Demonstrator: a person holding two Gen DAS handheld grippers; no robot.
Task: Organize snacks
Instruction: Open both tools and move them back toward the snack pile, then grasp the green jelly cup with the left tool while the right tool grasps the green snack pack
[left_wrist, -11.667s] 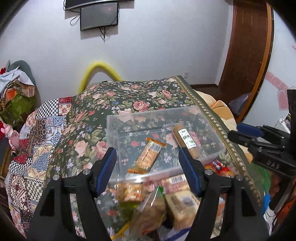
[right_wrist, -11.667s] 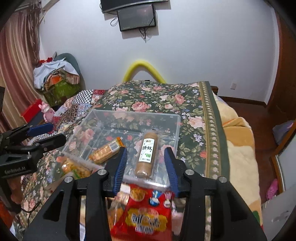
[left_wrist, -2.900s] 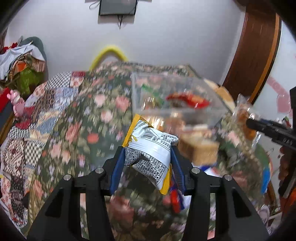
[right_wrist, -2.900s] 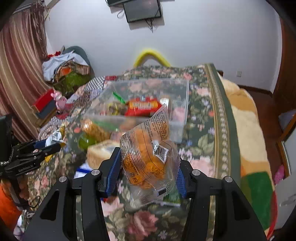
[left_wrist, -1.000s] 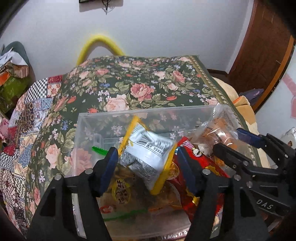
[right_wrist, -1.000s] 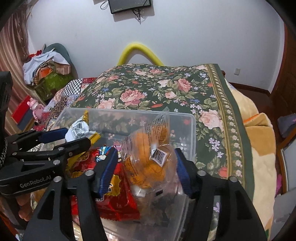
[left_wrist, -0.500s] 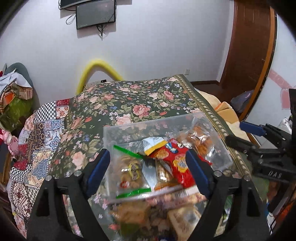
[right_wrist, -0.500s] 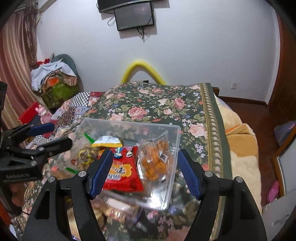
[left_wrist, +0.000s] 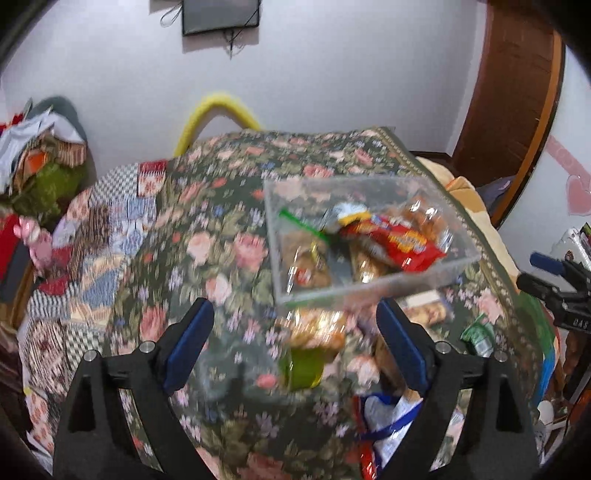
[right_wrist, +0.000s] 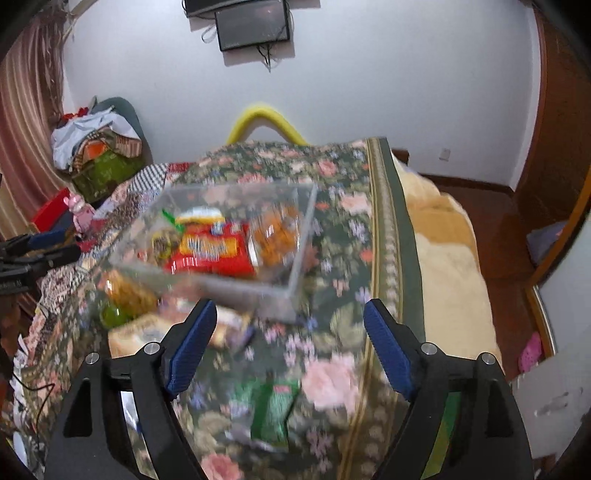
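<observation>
Both grippers, left (left_wrist: 291, 343) and right (right_wrist: 286, 338), have been drawn back from the bin (right_wrist: 295, 254) with jaws spread wide and nothing held. 2 packets dropped a second ago are now seen lying inside it on the bedspread (right_wrist: 354, 221). More snacks remain loose in front: a green-ended bag (left_wrist: 306, 350) and a green packet (right_wrist: 271, 410). Another pickup is judged next, calling for a descent onto 1 of these.

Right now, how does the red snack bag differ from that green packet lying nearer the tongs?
The red snack bag lies inside the clear box, among other snacks; the green packet lies outside it, alone on the flowered bedspread. The red snack bag looks wider and carries yellow lettering; the green packet looks narrower, its print too blurred to read. Both lie flat, and neither is held: the right tongs stand open above the green packet.
</observation>
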